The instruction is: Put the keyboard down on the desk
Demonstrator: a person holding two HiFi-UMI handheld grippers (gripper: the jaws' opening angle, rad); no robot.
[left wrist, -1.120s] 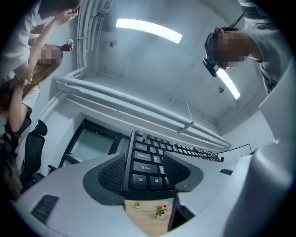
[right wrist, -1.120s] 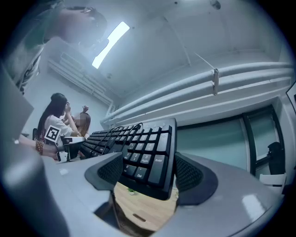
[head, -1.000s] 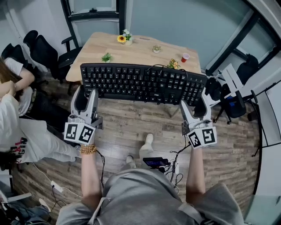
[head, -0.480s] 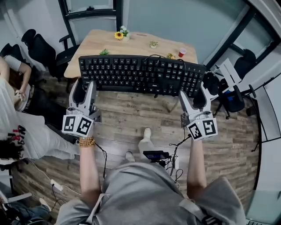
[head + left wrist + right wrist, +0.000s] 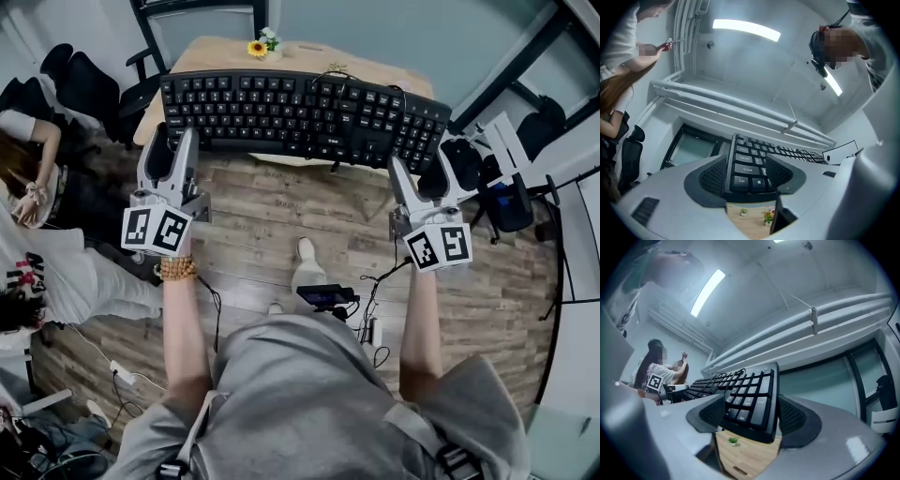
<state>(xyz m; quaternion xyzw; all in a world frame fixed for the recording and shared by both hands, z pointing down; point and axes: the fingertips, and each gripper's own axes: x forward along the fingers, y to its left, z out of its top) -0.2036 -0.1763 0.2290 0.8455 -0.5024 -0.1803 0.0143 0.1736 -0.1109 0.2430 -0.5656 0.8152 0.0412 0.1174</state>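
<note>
1. Keyboard [image 5: 300, 117] is not yet down. In the head view I hold it level and crosswise above the near edge of the surface [image 5: 225, 52]. Both tool views show pale wood below its ends with a gap between.
2. The left tool [image 5: 175, 141] is closed onto the keyboard's left end, its jaws clamped over the Ctrl and Shift corner. The right tool [image 5: 419, 178] is closed the same way on the number-pad end. Neither has hold of anything else.
3. As I judge it, the lift and the carry to the surface are done. What remains is to bring the keyboard further over the surface, lower it flat and open both tools.
4. The surface is small and of light wood. A sunflower pot [image 5: 258, 47] stands at its far edge, and the tool views show little potted plants under the keyboard. I would mind those when lowering. The cable [image 5: 333, 70] loops off the keyboard's back edge.
5. Plank floor [image 5: 281, 206] lies on the near side of the surface. Black chairs [image 5: 89, 89] stand to the left of the surface, with a seated person [image 5: 28, 178] beyond them. A grey-blue wall rises behind the surface.
</note>
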